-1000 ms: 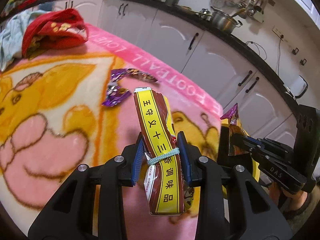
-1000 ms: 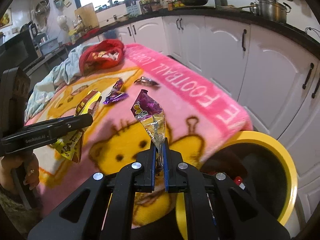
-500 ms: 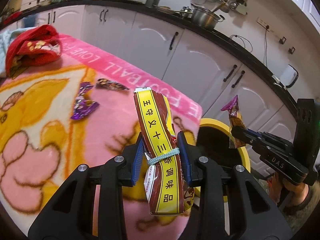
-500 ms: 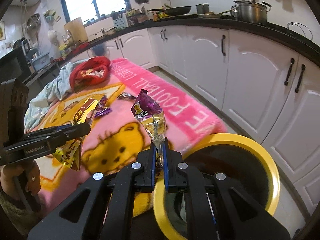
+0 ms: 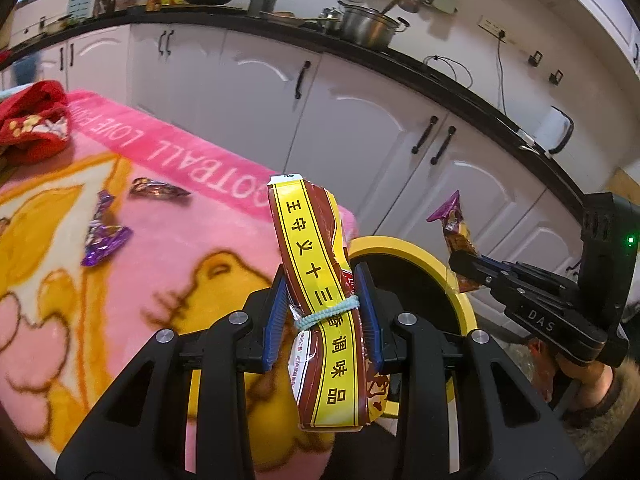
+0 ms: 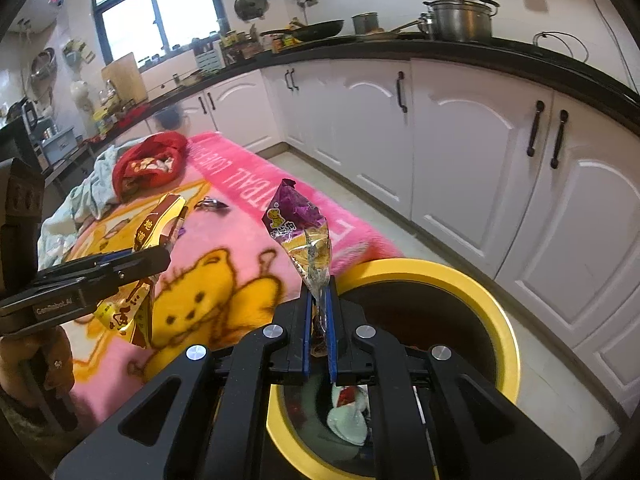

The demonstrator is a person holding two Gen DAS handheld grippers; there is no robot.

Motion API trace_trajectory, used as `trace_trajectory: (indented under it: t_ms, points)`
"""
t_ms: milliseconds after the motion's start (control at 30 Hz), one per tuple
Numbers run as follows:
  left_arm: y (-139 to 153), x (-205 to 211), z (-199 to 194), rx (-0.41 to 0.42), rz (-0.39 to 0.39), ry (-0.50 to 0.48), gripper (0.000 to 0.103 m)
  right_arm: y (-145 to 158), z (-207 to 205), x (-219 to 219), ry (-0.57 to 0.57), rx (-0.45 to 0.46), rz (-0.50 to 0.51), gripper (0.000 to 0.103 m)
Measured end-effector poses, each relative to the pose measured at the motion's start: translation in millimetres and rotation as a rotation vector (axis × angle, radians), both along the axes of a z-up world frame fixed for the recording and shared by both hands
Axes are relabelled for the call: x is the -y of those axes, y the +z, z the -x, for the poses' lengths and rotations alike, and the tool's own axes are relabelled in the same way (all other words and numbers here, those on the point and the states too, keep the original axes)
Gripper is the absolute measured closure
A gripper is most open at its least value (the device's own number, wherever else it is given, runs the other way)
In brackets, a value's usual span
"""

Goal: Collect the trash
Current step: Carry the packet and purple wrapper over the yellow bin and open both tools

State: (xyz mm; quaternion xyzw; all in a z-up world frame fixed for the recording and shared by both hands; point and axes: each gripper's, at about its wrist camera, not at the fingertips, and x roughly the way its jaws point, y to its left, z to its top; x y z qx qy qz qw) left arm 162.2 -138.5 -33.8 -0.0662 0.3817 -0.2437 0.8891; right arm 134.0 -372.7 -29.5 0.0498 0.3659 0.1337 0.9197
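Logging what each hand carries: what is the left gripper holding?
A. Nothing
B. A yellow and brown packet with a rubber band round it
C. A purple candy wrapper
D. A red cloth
B: the left gripper has its jaws closed on the yellow and brown packet near its rubber band.

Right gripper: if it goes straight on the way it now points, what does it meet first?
Probably the yellow-rimmed bin. The right gripper, shut on the purple snack wrapper, points down over the bin's near rim, so likely its dark inside, though depth is unclear.
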Motion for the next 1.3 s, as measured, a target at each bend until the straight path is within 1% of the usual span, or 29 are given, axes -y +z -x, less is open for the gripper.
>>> trace_trajectory:
  t_ms: [300, 667, 1000, 1300]
  points:
    - [-4, 34, -1, 0.002, -0.012, -0.065, 0.077, -3, 5, 23, -0.058, -0.005, -0.009, 0.097]
    - [-15, 69, -5, -0.017, -0.015, -0.135, 0.077, -12, 6, 45, -0.117, -0.026, -0.007, 0.097]
    - [-34, 89, -11, -0.066, 0.0, -0.188, 0.077, -28, 3, 56, -0.159, -0.08, -0.004, 0.097]
    - [-53, 98, -16, -0.108, -0.004, -0.204, 0.076, -46, -1, 67, -0.189, -0.137, -0.017, 0.096]
